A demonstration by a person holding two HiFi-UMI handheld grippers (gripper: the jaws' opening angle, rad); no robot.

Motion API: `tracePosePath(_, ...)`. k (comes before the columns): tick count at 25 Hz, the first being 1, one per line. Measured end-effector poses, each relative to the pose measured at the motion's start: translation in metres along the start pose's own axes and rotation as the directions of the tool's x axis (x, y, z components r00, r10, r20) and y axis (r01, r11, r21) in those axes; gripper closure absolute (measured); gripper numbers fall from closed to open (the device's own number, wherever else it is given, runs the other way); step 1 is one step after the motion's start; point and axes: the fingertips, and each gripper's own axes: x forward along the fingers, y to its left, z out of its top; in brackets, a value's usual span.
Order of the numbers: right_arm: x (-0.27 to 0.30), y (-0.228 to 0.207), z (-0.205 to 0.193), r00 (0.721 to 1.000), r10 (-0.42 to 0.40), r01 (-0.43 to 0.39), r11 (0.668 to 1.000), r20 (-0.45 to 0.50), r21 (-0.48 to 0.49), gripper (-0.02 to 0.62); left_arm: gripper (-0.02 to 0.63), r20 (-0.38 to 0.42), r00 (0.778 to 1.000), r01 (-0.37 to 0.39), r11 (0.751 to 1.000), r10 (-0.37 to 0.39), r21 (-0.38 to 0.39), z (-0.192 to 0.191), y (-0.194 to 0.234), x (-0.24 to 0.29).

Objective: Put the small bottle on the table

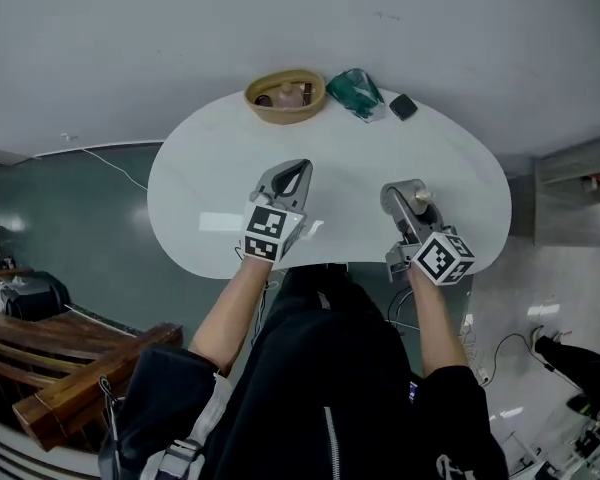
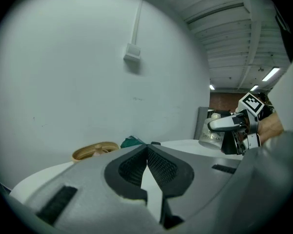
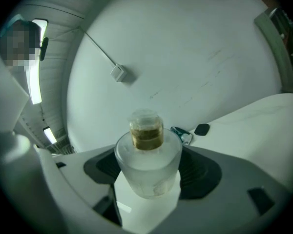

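Note:
The small bottle [image 3: 147,162] is frosted glass with a gold neck and a clear cap. It stands upright between the jaws of my right gripper [image 3: 148,172], which is shut on its body. In the head view the bottle [image 1: 423,200] and right gripper [image 1: 412,196] are over the right part of the white oval table [image 1: 200,183]. I cannot tell whether its base touches the top. My left gripper [image 1: 300,166] hovers over the table's middle, its pads [image 2: 158,167] pressed together with nothing between them. From the left gripper view the bottle [image 2: 211,134] shows at the right, held by the right gripper [image 2: 224,125].
At the table's far edge stand a woven basket [image 1: 285,96] holding small items, a green crumpled thing [image 1: 357,91] and a small black object [image 1: 403,106]. A grey wall rises behind the table. Wooden furniture [image 1: 70,353] lies on the floor at lower left.

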Motion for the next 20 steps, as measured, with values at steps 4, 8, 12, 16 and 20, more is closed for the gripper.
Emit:
tracePosePath(4, -0.016, -0.027, -0.022, 0.995, -0.092, 0.092, 0.996, -0.027, -0.021, 0.262, 0.606, -0.044, 0.998, 0.054, 0.998, -0.055, -0.023, -0.024, -0.015, 0.015)
tracePosePath(8, -0.034, -0.056, -0.042, 0.981, -0.190, 0.189, 0.982, -0.035, -0.024, 0.261, 0.606, -0.069, 0.992, 0.100, 0.994, -0.102, -0.037, -0.040, -0.031, 0.024)
tracePosePath(12, -0.044, -0.084, -0.049, 0.961, -0.276, 0.276, 0.961, -0.018, -0.030, 0.262, 0.606, -0.089, 0.987, 0.134, 0.990, -0.137, -0.041, -0.051, -0.042, 0.032)
tracePosePath(16, -0.039, -0.106, -0.047, 0.946, -0.325, 0.323, 0.943, -0.014, -0.075, 0.262, 0.606, -0.105, 0.983, 0.149, 0.988, -0.153, -0.045, -0.056, -0.045, 0.038)
tracePosePath(20, -0.023, -0.128, -0.042, 0.933, -0.359, 0.353, 0.928, -0.026, -0.116, 0.262, 0.606, -0.121, 0.981, 0.145, 0.988, -0.151, -0.055, -0.061, -0.041, 0.042)
